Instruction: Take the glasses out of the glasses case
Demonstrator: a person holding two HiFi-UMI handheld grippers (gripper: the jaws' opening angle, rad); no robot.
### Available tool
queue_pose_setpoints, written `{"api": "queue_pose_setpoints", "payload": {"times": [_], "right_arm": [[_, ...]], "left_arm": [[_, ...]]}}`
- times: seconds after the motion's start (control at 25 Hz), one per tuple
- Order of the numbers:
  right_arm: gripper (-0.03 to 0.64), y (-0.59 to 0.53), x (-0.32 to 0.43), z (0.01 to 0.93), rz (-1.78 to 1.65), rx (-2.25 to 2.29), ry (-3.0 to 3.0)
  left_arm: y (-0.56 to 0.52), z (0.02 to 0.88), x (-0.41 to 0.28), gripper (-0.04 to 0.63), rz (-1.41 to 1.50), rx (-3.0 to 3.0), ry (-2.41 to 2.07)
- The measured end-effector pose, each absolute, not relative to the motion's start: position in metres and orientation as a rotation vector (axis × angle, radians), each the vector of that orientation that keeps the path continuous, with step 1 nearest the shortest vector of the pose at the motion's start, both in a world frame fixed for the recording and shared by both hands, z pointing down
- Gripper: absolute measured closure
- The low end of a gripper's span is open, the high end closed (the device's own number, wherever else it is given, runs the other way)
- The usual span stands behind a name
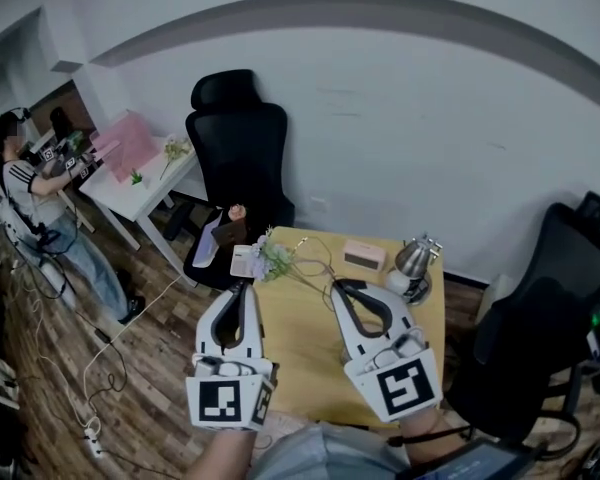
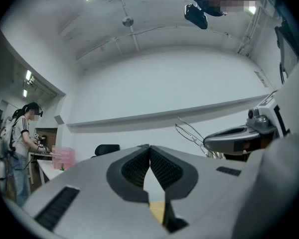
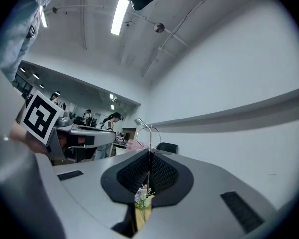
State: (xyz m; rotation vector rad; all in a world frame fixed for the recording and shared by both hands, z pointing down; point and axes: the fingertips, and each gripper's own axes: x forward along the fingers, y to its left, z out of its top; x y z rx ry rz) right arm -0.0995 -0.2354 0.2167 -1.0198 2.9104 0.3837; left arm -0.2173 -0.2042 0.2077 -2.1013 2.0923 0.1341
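Note:
Thin wire-framed glasses [image 3: 148, 133] stick up from my right gripper [image 3: 149, 156], which is shut on the frame. In the left gripper view the same glasses [image 2: 191, 132] project from the right gripper's tip [image 2: 209, 142], held in the air. My left gripper [image 2: 149, 148] is shut with nothing between its jaws. In the head view both grippers, left [image 1: 243, 288] and right [image 1: 340, 288], hover side by side above the yellow table [image 1: 300, 348]. A small pink case [image 1: 364, 255] lies on the table's far side, beyond the right gripper.
A silver lamp-like object [image 1: 417, 258] stands at the table's far right, and flowers [image 1: 276, 252] and a card [image 1: 245, 261] at its far left. Black office chairs [image 1: 238, 148] [image 1: 550, 308] flank the table. A person [image 1: 35, 203] works at a white desk [image 1: 140, 183] at far left.

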Motion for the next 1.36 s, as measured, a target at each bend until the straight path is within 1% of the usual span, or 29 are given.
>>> {"api": "queue_pose_setpoints", "payload": {"times": [1.36], "right_arm": [[0.595,-0.243,-0.096,0.223,0.336,-1.048,2.87]], "left_arm": [[-0.209,0.222,-0.211,0.589,0.11,-2.124,2.108]]}}
